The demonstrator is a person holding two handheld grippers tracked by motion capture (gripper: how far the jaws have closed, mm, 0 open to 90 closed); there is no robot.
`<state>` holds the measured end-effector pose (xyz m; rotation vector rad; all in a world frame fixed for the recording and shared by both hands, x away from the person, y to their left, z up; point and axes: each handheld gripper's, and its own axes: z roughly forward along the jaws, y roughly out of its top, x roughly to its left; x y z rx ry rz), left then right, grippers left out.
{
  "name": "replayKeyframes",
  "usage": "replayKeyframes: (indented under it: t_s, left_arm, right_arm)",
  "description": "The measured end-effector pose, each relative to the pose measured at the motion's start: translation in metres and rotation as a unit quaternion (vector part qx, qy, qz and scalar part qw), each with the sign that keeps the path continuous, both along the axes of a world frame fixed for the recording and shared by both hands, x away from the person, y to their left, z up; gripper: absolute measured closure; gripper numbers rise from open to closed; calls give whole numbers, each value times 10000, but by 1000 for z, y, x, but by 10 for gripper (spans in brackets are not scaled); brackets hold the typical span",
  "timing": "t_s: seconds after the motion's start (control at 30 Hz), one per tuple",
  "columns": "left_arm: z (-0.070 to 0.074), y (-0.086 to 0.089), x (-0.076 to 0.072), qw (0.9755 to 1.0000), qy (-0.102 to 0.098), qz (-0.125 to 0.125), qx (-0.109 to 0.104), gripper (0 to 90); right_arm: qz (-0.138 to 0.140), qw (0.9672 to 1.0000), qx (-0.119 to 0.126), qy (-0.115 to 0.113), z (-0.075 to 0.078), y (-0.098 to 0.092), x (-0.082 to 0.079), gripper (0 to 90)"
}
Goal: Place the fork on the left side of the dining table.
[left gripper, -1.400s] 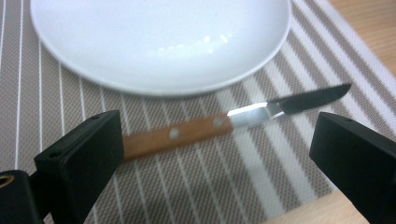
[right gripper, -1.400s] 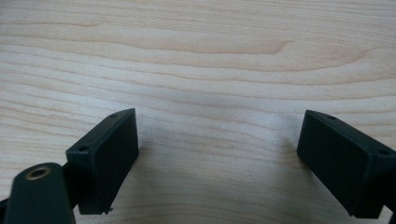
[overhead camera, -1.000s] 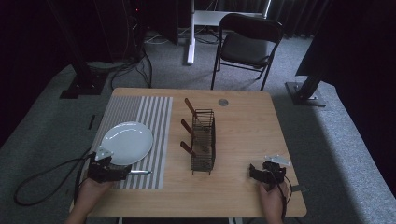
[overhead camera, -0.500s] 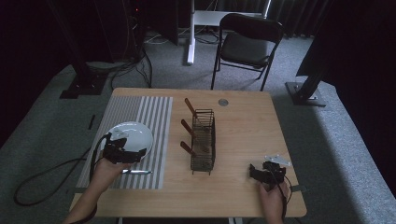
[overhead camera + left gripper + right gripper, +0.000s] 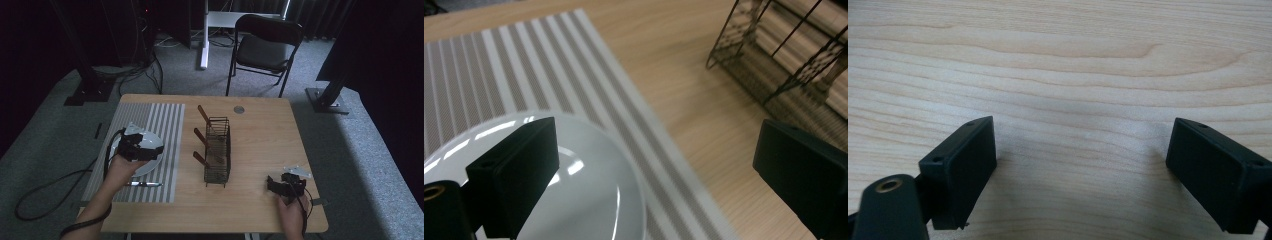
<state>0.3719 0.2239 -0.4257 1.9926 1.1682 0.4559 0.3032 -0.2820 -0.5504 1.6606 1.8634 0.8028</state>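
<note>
The left gripper (image 5: 134,145), jaws spread wide and empty, is held over the white plate (image 5: 589,200) on the striped mat (image 5: 499,75); the right gripper (image 5: 286,186), likewise spread, is rested on the table (image 5: 1058,60); a shallow rim pinch could let the plate slip

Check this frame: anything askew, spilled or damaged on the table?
Nothing stands out. The white plate sits flat on the striped mat, a knife lies beside it, and the wire rack stands upright. Both the left gripper and right gripper are open.
</note>
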Motion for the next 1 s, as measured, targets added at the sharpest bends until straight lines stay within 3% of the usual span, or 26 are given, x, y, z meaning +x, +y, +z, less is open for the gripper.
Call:
replayKeyframes:
  t_s: [0.63,0.73,1.0]
  left_arm:
    - [36,-51,37,9991,-163,-375,62,46]
    - [42,-57,41,9990,-161,-396,-88,47]
    - [55,-82,58,9985,-184,-520,-31,55]
  right_arm:
    - [-4,10000,4,1,0,0,0,123]
    - [-5,10000,4,1,0,0,0,123]
    - [-5,10000,5,1,0,0,0,123]
